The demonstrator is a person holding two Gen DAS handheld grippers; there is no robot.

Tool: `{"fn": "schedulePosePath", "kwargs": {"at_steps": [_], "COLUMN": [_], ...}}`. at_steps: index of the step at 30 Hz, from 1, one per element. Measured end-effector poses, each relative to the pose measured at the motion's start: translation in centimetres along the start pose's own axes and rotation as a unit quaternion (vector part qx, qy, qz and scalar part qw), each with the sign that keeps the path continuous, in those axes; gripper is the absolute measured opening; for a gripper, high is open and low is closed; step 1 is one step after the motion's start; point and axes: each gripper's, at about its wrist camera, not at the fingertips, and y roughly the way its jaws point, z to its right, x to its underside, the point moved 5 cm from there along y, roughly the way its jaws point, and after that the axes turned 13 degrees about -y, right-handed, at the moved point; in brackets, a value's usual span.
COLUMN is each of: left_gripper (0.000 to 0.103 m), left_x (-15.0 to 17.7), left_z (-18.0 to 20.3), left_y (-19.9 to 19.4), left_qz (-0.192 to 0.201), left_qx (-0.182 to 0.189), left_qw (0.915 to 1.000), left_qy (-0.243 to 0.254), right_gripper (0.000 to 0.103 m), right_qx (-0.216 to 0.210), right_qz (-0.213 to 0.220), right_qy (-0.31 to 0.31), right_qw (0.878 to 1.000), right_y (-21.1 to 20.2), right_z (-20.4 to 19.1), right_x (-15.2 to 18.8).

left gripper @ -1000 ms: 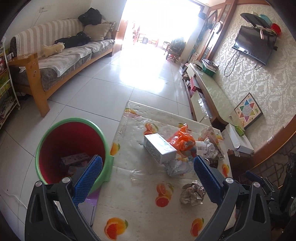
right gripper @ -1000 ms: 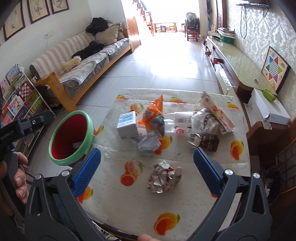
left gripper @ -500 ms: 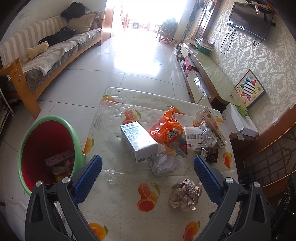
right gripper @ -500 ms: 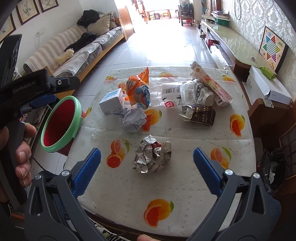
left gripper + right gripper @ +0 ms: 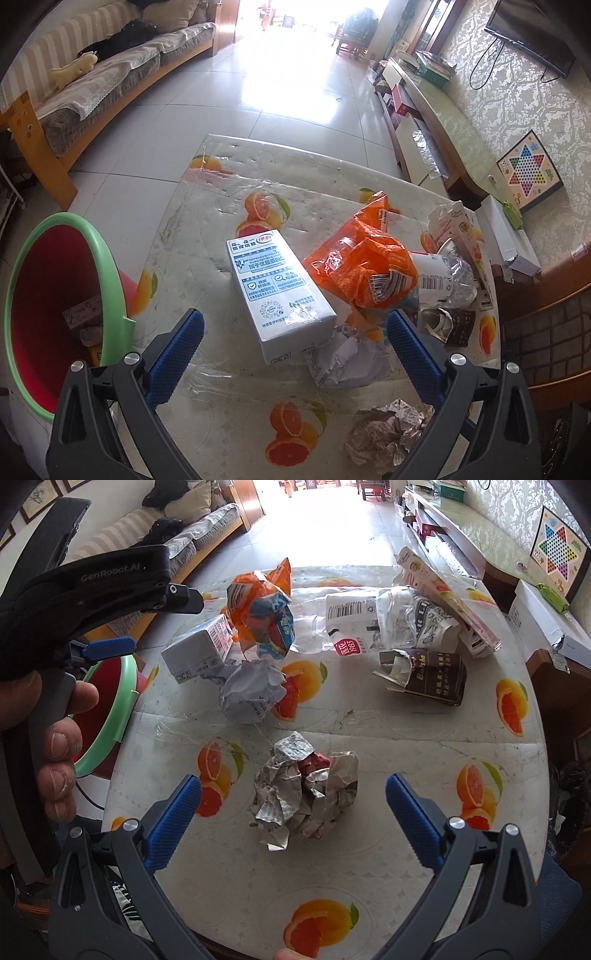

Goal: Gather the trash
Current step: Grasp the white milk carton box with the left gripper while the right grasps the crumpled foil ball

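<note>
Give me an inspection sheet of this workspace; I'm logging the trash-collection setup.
Surface: table under fruit-print plastic cover.
Job's things: white carton, orange bag, crumpled paper ball, foil wad, brown carton; red bin beside the table, some trash inside.
Clutter: clear wrappers, pink box.
Grippers: left gripper open at the white carton; right gripper open around the foil wad.
Cables: TV cords on wall.
Surroundings: sofa, game board.

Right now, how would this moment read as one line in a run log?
left gripper: open, over white carton | right gripper: open, over foil wad | bin: beside table
</note>
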Motion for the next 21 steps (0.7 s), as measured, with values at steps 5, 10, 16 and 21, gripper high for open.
{"fn": "schedulePosePath", "kwargs": {"at_steps": [5,10,16,21], "left_gripper": [0.095,0.095,0.079,0.060], "left_x": [-0.5,-0.6,-0.7,-0.4], "left_z": [-0.7,-1.5,-1.7,-1.4], "left_y": [2.3,4.4,5.5,5.7], "left_qz": [-0.009,-0.029,-0.036,-0.043], "left_qx": [-0.018,-0.028,-0.040,-0.040], "left_qw": [0.9997,0.9986,0.9979,0.9980], "left_qy": [-0.014,-0.035,-0.035,-0.026], "right_gripper": [0.098,0.098,0.088,0.062], "right_qx": [-0.008,-0.012,-0.008,-0.010], "right_qz": [-0.007,-0.019,-0.033,-0.051], "right_qy": [0.001,0.001,-0.005,-0.010], "right_qw": [1.000,1.000,0.999,0.999], "right_y": [1.8,3.3,4.4,5.2], "right_z": [-0.2,-0.1,-0.2,-0.4], "right_x": [-0.4,-0.5,-0.1,0.8]}}
